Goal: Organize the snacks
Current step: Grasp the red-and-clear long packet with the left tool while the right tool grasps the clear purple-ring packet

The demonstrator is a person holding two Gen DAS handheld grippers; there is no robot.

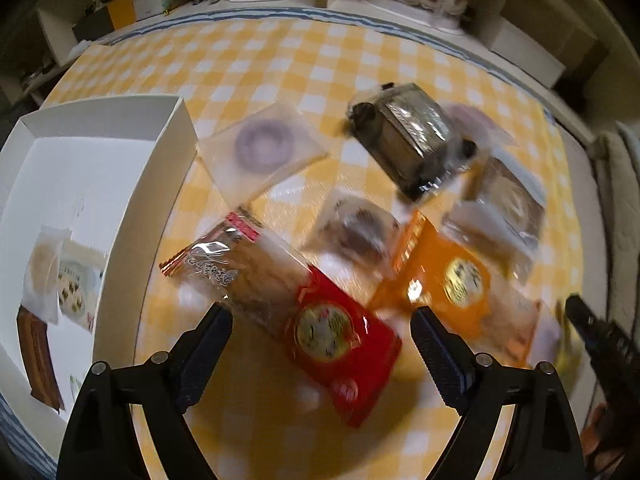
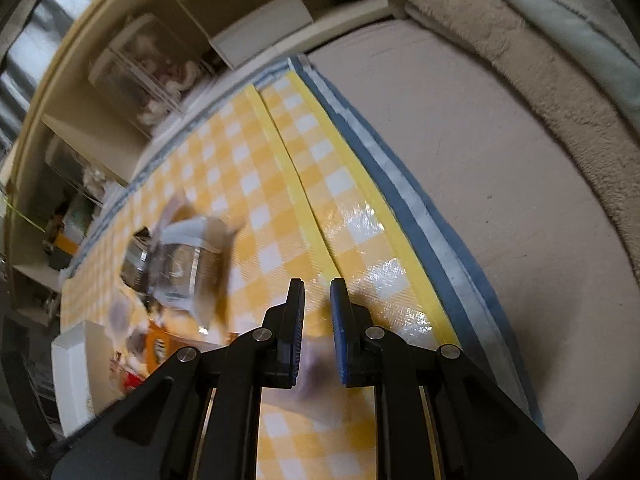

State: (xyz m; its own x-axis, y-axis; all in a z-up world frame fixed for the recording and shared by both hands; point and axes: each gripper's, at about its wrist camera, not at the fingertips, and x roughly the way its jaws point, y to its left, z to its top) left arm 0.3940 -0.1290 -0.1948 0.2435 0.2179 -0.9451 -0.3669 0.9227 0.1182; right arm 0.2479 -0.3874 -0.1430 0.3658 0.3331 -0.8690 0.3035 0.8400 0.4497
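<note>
While the left gripper (image 1: 322, 324) hangs over the checked cloth (image 1: 280, 56) with its fingers spread wide and nothing between them, the red snack packet (image 1: 304, 304) lies right below, its red end reaching into the gap and its clear end pointing away to the left. Just beyond the right fingertip sits the orange packet (image 1: 444, 280), touching or overlapping a clear-wrapped pastry (image 1: 508, 204) further out. Ahead of the fingers, between the red and orange packs, is a dark round cake in a clear wrapper (image 1: 356, 226); past that lies a flat pouch with a purple ring (image 1: 260, 148), and off to its right a dark foil-wrapped pack (image 1: 412, 140), blurred, so I cannot tell whether it rests flat.

To the left of this gripper stands the white box (image 1: 152, 184), and only a few items lie inside: a pale wrapped snack (image 1: 42, 268), a small printed packet (image 1: 76, 284) and a brown bar (image 1: 38, 360).

The right gripper (image 2: 318, 286) has its fingers drawn close, a narrow slit between them. Something pale and blurred shows low in that slit, and I cannot tell whether it is pinched. Its tips aim at bare cloth near the edge.

By my reckoning the sorting is barely begun: about three in the box, at least six loose. The red packet looks the likeliest next pick.
</note>
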